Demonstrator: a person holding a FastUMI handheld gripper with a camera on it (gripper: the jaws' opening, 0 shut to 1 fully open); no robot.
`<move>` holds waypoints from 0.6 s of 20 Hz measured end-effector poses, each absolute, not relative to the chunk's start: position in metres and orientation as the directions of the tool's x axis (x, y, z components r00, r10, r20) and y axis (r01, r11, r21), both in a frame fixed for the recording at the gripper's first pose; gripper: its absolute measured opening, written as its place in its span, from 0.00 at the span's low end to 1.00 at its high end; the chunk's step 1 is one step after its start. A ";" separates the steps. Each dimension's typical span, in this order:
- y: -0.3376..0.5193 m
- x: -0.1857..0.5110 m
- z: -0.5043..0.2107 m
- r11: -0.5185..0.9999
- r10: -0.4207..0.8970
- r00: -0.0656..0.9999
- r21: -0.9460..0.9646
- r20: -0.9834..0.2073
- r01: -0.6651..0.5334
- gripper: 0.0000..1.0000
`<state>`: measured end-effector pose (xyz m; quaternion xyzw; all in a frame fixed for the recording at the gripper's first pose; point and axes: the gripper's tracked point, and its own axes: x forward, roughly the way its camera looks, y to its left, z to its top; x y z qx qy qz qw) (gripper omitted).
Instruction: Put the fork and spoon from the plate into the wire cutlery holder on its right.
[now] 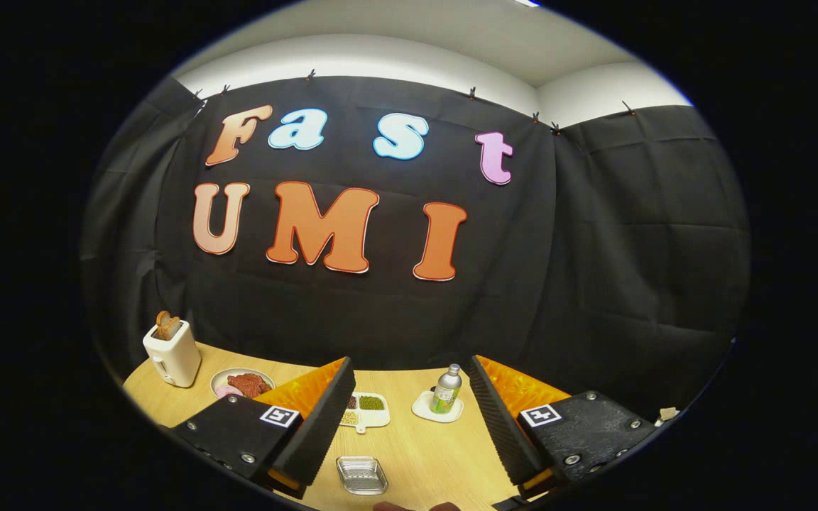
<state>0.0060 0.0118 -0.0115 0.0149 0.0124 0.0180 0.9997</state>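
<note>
I had the tool released, its fingers spread wide and grasping nothing, raised above the wooden counter and pitched toward the booth's black wall. Low in the frame, between the fingers, I saw a small clear glass dish lying on the counter. Beyond it, just past the left finger, sat a white divided tray holding beans or seeds, and near the right finger a small metal bottle stood upright on a white coaster. At lower left stood a white toaster with bread in its slots, and beside it a plate carrying what looked like meat.

I could not pick out the fork, the spoon or the wire cutlery holder among the things ahead of me, and whether that plate was the task's plate I could not tell.

My worry was the aim. With the tool tipped so high, I judged that lowering it blind could drive a finger into the glass dish or knock the bottle off its coaster. I also risked mistaking the food plate for the cutlery plate. Something dark showed along the bottom edge of the frame, too cropped to identify.
</note>
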 end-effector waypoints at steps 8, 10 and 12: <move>0.032 0.010 -0.009 0.996 0.082 0.997 0.023 -0.010 -0.082 0.98; 0.043 0.012 -0.007 0.994 0.103 0.995 0.027 -0.003 -0.103 0.97; 0.056 0.013 -0.004 0.991 0.127 0.992 0.043 0.005 -0.127 0.97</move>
